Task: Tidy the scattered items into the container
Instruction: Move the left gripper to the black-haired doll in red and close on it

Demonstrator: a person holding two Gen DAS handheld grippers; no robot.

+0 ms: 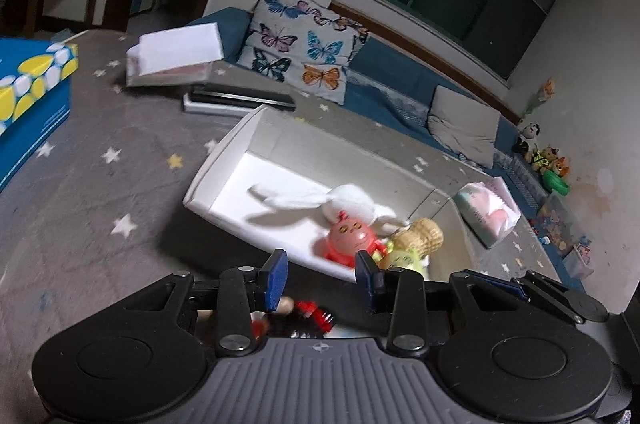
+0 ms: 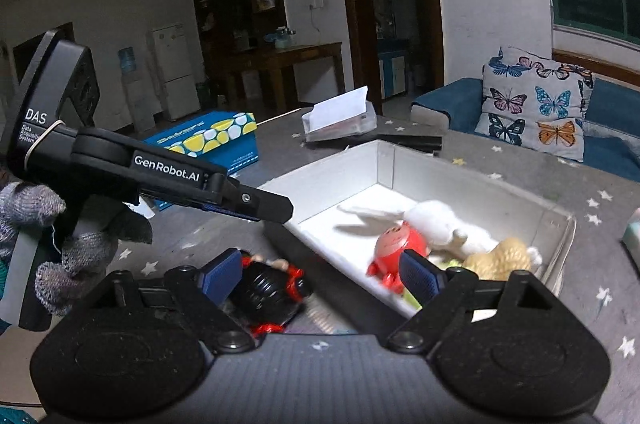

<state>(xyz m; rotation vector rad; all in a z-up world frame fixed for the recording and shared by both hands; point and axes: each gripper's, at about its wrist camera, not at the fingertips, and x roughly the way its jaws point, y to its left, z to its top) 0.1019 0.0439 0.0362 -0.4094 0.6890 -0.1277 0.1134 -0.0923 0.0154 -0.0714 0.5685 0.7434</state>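
Note:
A white box (image 1: 216, 163) (image 2: 332, 171) stands on the grey star-patterned cloth. Inside it lie a white plush rabbit (image 1: 348, 201) (image 2: 440, 220), a red round toy (image 1: 352, 238) (image 2: 396, 244), a peanut-shaped toy (image 1: 420, 234) (image 2: 500, 258) and a yellow-green toy (image 1: 404, 260). A black and red toy (image 2: 268, 288) (image 1: 312, 314) lies on the cloth just outside the box's near wall. My right gripper (image 2: 320, 274) is open; the toy sits beside its left pad, not clamped. My left gripper (image 1: 320, 278) (image 2: 280, 209) is open above that toy, with nothing between its pads.
A blue and yellow tissue box (image 1: 32, 91) (image 2: 212, 139) stands to the left. Behind the white box are a clear case with white paper (image 1: 172, 57) (image 2: 340, 115) and a flat dark item (image 1: 240, 99). A butterfly cushion (image 1: 300, 43) (image 2: 536, 103) and a wipes pack (image 1: 488, 214) lie to the right. A gloved hand (image 2: 68, 248) holds the left gripper.

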